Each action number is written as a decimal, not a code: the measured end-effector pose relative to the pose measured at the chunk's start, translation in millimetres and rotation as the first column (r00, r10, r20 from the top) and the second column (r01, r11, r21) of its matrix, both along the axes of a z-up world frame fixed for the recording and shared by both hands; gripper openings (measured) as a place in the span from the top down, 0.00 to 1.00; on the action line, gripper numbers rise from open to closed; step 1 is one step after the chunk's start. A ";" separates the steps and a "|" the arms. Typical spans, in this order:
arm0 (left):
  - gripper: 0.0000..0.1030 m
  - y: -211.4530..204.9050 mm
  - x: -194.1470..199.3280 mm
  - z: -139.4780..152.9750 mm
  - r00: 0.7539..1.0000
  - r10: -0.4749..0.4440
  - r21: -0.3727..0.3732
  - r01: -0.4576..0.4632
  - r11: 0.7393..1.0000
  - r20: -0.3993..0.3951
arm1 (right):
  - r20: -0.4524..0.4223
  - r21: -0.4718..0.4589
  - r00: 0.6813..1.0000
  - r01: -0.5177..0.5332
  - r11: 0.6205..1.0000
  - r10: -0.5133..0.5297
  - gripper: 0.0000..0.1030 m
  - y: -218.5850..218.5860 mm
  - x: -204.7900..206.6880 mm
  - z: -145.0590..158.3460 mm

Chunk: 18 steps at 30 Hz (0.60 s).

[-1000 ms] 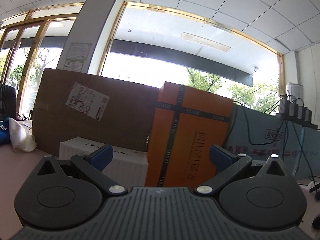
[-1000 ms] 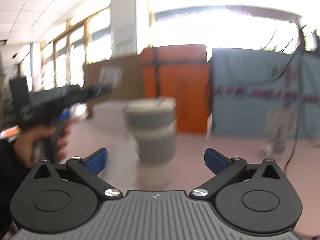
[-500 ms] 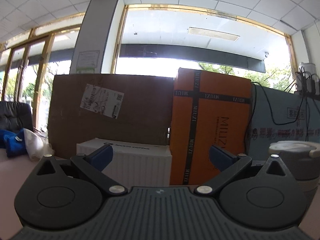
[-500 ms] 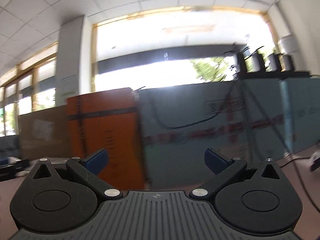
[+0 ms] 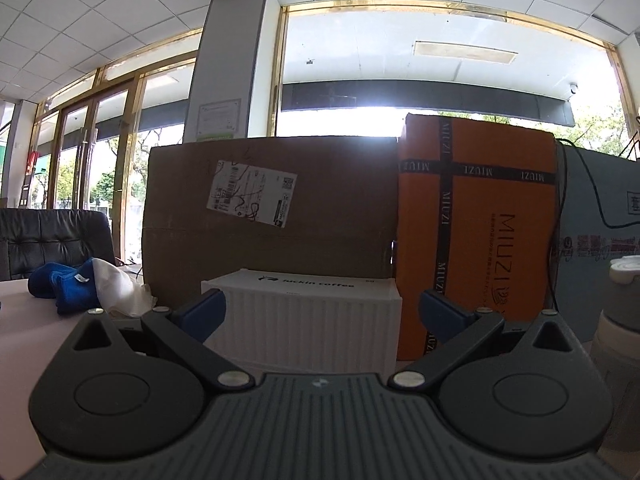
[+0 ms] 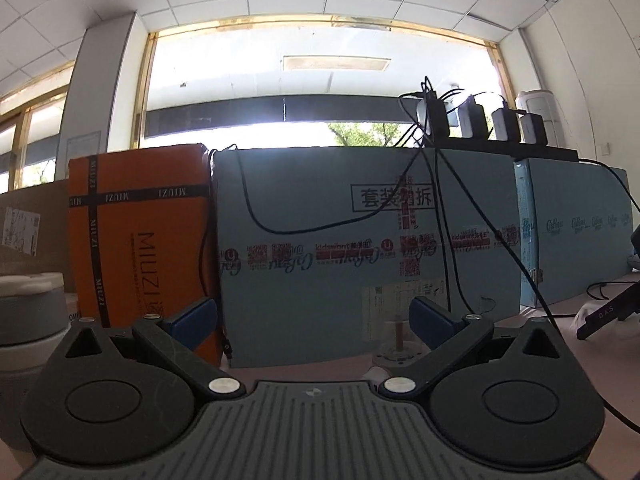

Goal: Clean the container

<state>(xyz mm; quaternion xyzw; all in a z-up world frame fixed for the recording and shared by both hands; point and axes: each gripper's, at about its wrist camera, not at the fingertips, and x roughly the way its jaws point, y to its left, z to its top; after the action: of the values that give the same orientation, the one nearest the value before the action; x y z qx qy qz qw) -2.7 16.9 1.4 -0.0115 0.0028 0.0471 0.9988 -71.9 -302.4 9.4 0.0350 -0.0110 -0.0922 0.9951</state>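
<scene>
A grey and white lidded container stands upright on the pink table, at the right edge of the left wrist view and the left edge of the right wrist view. My left gripper is open and empty, left of the container, facing a white box. My right gripper is open and empty, right of the container, facing a light blue carton. A blue cloth lies at the far left of the table. A small brush-like thing with a wooden handle stands just ahead of the right gripper.
A brown cardboard box, a white ribbed box, an orange MIUZI box and light blue cartons line the table's back. Black cables hang over the cartons. A black chair and white bag are at left.
Both grippers have swung: the left turned left, so the container slid to its right edge. The right turned right, away from the container, and now faces the blue carton.
</scene>
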 end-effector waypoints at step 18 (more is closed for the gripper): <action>0.00 -6.7 -2.7 -0.6 0.999 0.026 0.038 -0.025 0.999 -0.023 | -0.007 0.031 1.000 0.001 1.000 -0.001 0.00 -1.0 -2.0 -0.9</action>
<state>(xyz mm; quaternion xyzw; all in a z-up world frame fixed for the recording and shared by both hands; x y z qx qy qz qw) -5.4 10.2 0.8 0.0078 0.0132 0.0603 0.9981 -73.9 -303.4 8.4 0.0500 -0.0059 -0.0930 0.9944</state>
